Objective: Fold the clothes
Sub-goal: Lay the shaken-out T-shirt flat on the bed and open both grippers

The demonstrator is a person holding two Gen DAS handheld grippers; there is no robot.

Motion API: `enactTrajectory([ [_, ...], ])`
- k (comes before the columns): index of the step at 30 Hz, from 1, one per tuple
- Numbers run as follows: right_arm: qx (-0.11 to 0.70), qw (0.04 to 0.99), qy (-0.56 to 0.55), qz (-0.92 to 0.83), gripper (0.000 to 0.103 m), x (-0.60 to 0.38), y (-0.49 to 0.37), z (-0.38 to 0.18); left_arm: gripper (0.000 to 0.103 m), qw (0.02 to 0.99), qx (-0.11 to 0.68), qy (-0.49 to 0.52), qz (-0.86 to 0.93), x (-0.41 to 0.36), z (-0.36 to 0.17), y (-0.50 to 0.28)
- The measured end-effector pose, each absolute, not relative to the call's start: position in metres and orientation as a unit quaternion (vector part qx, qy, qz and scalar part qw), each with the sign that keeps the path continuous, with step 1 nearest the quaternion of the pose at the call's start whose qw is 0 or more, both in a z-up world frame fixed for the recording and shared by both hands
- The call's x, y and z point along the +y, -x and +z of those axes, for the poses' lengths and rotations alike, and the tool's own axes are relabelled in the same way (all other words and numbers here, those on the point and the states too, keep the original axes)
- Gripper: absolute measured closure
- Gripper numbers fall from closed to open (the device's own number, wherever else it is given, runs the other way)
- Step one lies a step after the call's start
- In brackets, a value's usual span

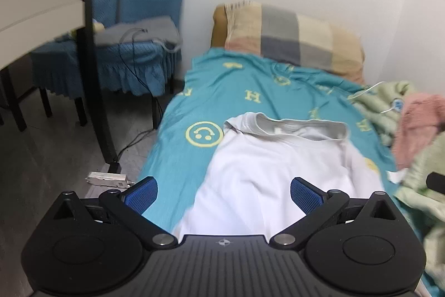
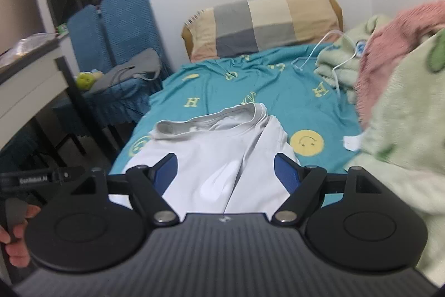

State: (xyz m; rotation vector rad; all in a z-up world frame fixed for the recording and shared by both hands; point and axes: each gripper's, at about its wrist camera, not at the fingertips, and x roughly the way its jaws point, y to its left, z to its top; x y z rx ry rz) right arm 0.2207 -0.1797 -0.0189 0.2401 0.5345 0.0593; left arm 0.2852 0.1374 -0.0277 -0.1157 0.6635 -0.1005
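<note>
A white T-shirt (image 1: 258, 171) lies on the teal bed sheet (image 1: 222, 91), collar toward the pillow, its sides folded inward. It also shows in the right wrist view (image 2: 217, 157), with a fold line down its middle. My left gripper (image 1: 224, 195) is open and empty above the shirt's near part, blue pads wide apart. My right gripper (image 2: 225, 171) is open and empty above the same shirt. The left gripper's handle (image 2: 41, 177) and the hand holding it show at the left edge of the right wrist view.
A checked pillow (image 1: 294, 38) lies at the bed's head against the wall. A green and pink blanket pile (image 2: 403, 91) with a white cable fills the bed's right side. Blue-covered chairs (image 1: 139, 18), a table (image 1: 41, 4) and a power strip (image 1: 107, 180) stand left of the bed.
</note>
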Motion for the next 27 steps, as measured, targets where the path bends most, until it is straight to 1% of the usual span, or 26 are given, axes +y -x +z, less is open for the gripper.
enactTrajectory([
  [4, 0.246, 0.962, -0.111, 0.032, 0.025, -0.176, -0.162, 0.01, 0.001, 0.947, 0.303, 0.092, -0.052, 0.149, -0.016, -0.218],
  [6, 0.241, 0.963, -0.117, 0.031, 0.025, -0.176, -0.139, 0.022, 0.001, 0.949, 0.298, 0.087, -0.048, 0.153, -0.011, -0.193],
  [9, 0.244, 0.961, -0.129, 0.029, 0.025, -0.178, -0.113, 0.03, 0.001, 0.95, 0.295, 0.089, -0.045, 0.162, -0.014, -0.165],
  [11, 0.25, 0.958, -0.137, 0.025, 0.025, -0.181, -0.102, 0.03, 0.002, 0.942, 0.31, 0.12, -0.044, 0.171, -0.02, -0.158],
  [15, 0.222, 0.958, -0.175, 0.039, 0.025, -0.193, -0.083, -0.004, 0.005, 0.925, 0.325, 0.193, -0.033, 0.192, -0.033, -0.162],
  [18, 0.255, 0.946, -0.196, 0.029, 0.025, -0.202, -0.09, -0.032, 0.006, 0.909, 0.323, 0.263, -0.019, 0.212, -0.045, -0.169],
  [21, 0.275, 0.936, -0.22, 0.021, 0.025, -0.209, -0.1, -0.039, 0.014, 0.887, 0.331, 0.323, -0.001, 0.227, -0.063, -0.179],
  [22, 0.274, 0.933, -0.233, 0.023, 0.025, -0.211, -0.102, -0.04, 0.015, 0.88, 0.335, 0.337, 0.004, 0.23, -0.069, -0.184],
  [24, 0.275, 0.929, -0.248, 0.028, 0.025, -0.213, -0.106, -0.043, 0.02, 0.876, 0.341, 0.34, 0.011, 0.231, -0.079, -0.196],
  [27, 0.289, 0.926, -0.243, 0.021, 0.025, -0.213, -0.113, -0.054, 0.026, 0.879, 0.356, 0.317, 0.025, 0.23, -0.095, -0.216],
])
